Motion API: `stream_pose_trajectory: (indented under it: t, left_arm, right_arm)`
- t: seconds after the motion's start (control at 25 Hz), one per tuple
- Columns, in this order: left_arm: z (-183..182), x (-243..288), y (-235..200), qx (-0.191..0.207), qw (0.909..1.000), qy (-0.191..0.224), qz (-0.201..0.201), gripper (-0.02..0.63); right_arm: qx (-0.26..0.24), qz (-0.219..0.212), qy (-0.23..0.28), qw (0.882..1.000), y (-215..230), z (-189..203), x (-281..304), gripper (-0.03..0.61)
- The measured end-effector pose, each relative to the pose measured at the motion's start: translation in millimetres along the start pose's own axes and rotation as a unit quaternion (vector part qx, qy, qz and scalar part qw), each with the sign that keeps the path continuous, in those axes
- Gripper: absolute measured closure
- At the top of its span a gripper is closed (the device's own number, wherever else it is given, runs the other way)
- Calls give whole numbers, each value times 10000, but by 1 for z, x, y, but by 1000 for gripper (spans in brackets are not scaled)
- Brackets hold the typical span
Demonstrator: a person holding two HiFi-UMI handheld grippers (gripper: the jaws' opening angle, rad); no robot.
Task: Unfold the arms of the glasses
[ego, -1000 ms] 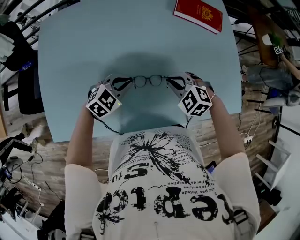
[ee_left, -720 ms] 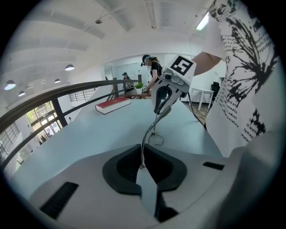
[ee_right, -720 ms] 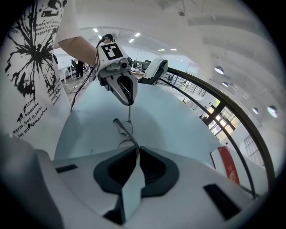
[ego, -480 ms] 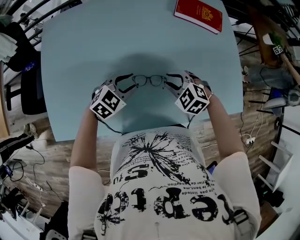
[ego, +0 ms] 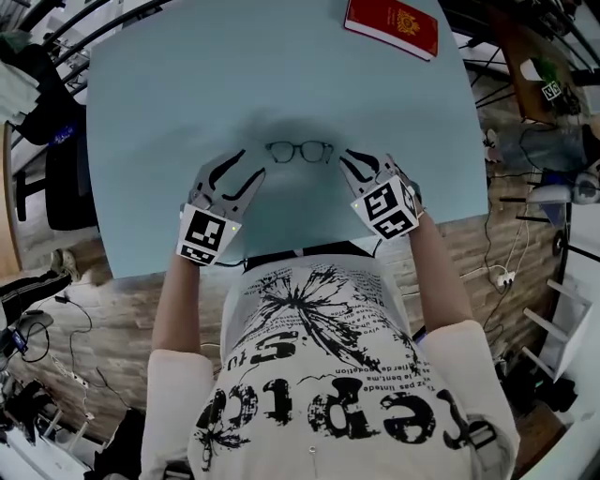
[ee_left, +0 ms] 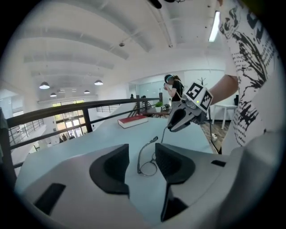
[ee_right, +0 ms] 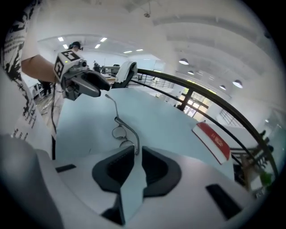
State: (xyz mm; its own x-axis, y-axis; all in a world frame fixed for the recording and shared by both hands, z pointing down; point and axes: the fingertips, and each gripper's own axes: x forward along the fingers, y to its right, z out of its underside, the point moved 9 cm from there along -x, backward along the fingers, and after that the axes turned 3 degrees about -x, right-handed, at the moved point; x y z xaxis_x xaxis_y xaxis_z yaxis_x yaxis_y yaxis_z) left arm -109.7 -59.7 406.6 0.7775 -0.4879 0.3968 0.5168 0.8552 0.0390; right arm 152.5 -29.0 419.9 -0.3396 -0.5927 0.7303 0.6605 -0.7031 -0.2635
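Glasses [ego: 299, 151], left tongs [ego: 251, 164] near-level, opening empty, right tongs [ego: 352, 159] steeper, closing, temple [ee_right: 134, 141] perhaps between

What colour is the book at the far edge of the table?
Red, gold emblem; the book shows best in the head view.

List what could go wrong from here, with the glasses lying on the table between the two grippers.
1. The jaws of the right gripper are closing with an arm tip of the glasses right at their gap. They may pinch it and drag or twist the thin frame.
2. The left gripper, jaws opening and empty, hangs close beside the frame. A careless sweep could knock the glasses across the table.
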Motion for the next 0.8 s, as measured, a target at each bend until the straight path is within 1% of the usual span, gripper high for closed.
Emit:
stream_pose_trajectory:
  t: [0.04,0.12,0.16,0.28,0.36,0.44,0.52,0.64,0.72,0.8]
  left_arm:
    - [-4,-8,3,-76,9996,202,-171,427]
    - [-15,-23,6,-293,9964,626,-489,504]
    - [-20,-29,6,-372,9942,797,-620,533]
    - [-37,-44,9,-447,9878,1183,-906,577]
    - [-50,-51,12,-511,9833,1375,-1079,588]
    - [-63,-56,14,-530,9792,1476,-1287,592]
    - [-74,-59,16,-476,9771,1501,-1435,592]
    - [-87,-65,17,-570,9749,1382,-1648,592]
    - [-94,-67,18,-710,9729,1355,-1735,592]
    - [-100,-67,20,-717,9719,1396,-1756,592]
  right_arm:
    - [216,198,98,9995,-1,0,-6,525]
    - [568,512,407,9962,-3,-4,-19,549]
    - [699,647,609,9936,-5,-7,-25,555]
    - [936,1044,1227,9825,-9,-22,-44,566]
    - [992,1240,1604,9742,-10,-33,-58,566]
    - [973,1412,1924,9662,-9,-43,-71,566]
    - [972,1556,2258,9567,-8,-52,-83,566]
    - [1013,1748,2739,9403,-4,-63,-101,568]
    - [1060,1800,2987,9312,0,-69,-110,568]
    - [1091,1763,3156,9260,2,-75,-114,569]
